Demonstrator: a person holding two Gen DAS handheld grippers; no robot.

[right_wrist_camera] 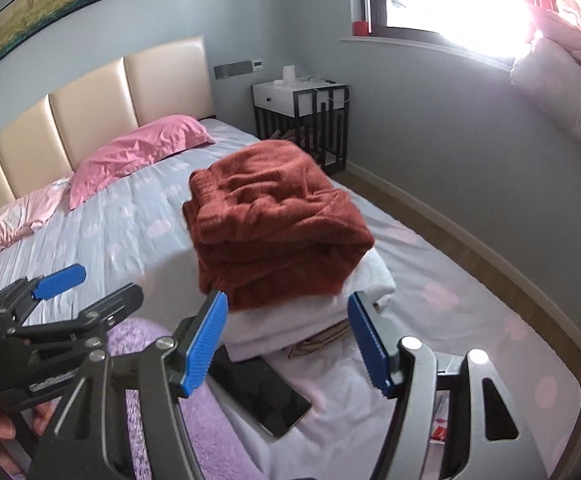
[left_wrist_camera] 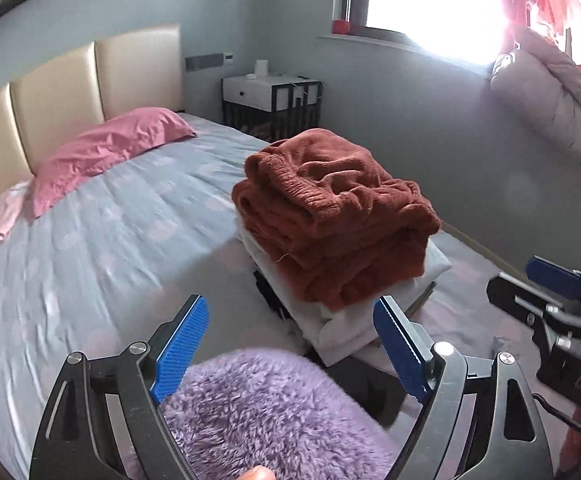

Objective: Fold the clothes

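Observation:
A folded rust-red sweater (left_wrist_camera: pixel 338 216) lies on top of a folded white garment (left_wrist_camera: pixel 354 316) in a stack on the bed; the stack also shows in the right wrist view (right_wrist_camera: pixel 274 224). A fluffy purple garment (left_wrist_camera: pixel 266 412) lies under and just in front of my left gripper (left_wrist_camera: pixel 290 344), which is open with nothing between its blue pads. My right gripper (right_wrist_camera: pixel 286 340) is open and empty, just short of the stack's near edge. The purple garment also shows at lower left in the right wrist view (right_wrist_camera: pixel 146 360).
A dark phone (right_wrist_camera: pixel 266 400) lies on the bed (left_wrist_camera: pixel 102 248) in front of the stack. Pink pillows (left_wrist_camera: pixel 110 152) rest against the beige headboard. A nightstand (left_wrist_camera: pixel 274 100) stands by the wall. A wooden floor strip (right_wrist_camera: pixel 470 236) runs along the bed's right edge.

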